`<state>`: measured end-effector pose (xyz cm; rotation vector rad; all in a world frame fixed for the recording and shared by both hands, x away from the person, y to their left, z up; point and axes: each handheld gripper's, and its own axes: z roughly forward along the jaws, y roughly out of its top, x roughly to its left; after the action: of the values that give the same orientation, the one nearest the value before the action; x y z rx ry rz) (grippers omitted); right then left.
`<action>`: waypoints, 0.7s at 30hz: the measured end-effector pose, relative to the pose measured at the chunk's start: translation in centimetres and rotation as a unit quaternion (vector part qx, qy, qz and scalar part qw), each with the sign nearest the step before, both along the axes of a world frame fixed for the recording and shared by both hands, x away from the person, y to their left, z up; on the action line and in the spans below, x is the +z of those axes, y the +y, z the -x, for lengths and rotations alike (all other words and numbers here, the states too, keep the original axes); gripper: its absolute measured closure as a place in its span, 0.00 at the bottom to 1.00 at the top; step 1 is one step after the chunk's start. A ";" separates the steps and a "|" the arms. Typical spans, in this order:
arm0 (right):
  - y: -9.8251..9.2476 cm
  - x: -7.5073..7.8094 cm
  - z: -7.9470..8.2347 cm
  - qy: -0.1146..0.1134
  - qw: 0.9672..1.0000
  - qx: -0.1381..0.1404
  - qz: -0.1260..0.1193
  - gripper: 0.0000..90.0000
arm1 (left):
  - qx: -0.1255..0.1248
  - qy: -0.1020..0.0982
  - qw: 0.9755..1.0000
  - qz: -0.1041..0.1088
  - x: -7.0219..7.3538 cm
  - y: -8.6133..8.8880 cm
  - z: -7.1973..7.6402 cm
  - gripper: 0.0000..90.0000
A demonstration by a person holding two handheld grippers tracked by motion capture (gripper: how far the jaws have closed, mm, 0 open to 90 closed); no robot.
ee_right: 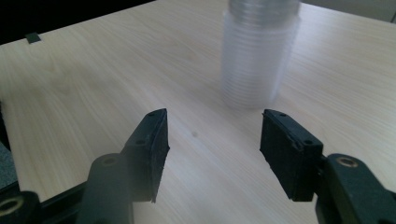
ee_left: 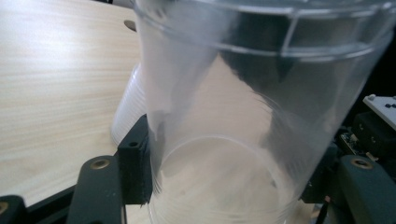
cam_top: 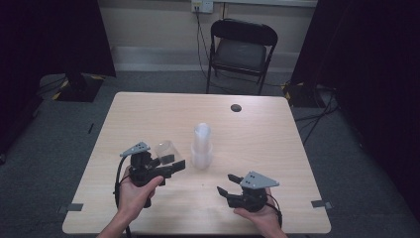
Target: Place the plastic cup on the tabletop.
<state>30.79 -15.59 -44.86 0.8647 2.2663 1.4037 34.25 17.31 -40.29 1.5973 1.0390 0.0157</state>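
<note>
Clear plastic cup (ee_left: 224,140) sits clamped in the left hand-held gripper (cam_top: 171,166).

Clear cup (ee_left: 224,140), pale woodgrain table (cam_top: 148,114)

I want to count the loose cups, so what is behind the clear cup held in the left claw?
Through the clear cup, a stack of cups stands behind it on the table. The stack is mostly covered, so its cups cannot be counted here.

The cup stack (cam_top: 201,147) stands mid-table (cam_top: 148,114), a chair (cam_top: 241,49) behind.
</note>
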 end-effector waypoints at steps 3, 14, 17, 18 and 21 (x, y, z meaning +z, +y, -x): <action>1.2 0.3 0.0 -0.010 1.000 0.017 -0.004 0.50 | -0.004 0.010 1.000 0.009 -0.4 0.1 0.2 0.41; 5.5 0.7 -0.2 -0.040 0.997 0.067 -0.010 0.63 | -0.021 0.051 0.998 0.005 -2.4 -0.9 0.6 0.42; 6.2 0.6 0.0 -0.051 0.996 0.076 -0.017 0.67 | -0.026 0.052 0.998 0.016 -2.2 -1.0 0.8 0.42; 6.2 0.6 0.0 -0.051 0.996 0.076 -0.017 0.67 | -0.026 0.052 0.998 0.016 -2.2 -1.0 0.8 0.42; 6.5 0.5 0.3 -0.074 0.994 0.080 -0.025 0.70 | -0.033 0.060 0.997 0.036 -2.1 -1.1 1.1 0.42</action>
<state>30.48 -9.12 -44.31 0.5818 2.2366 1.5450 33.17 16.25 -42.42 1.5817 1.0654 -0.1624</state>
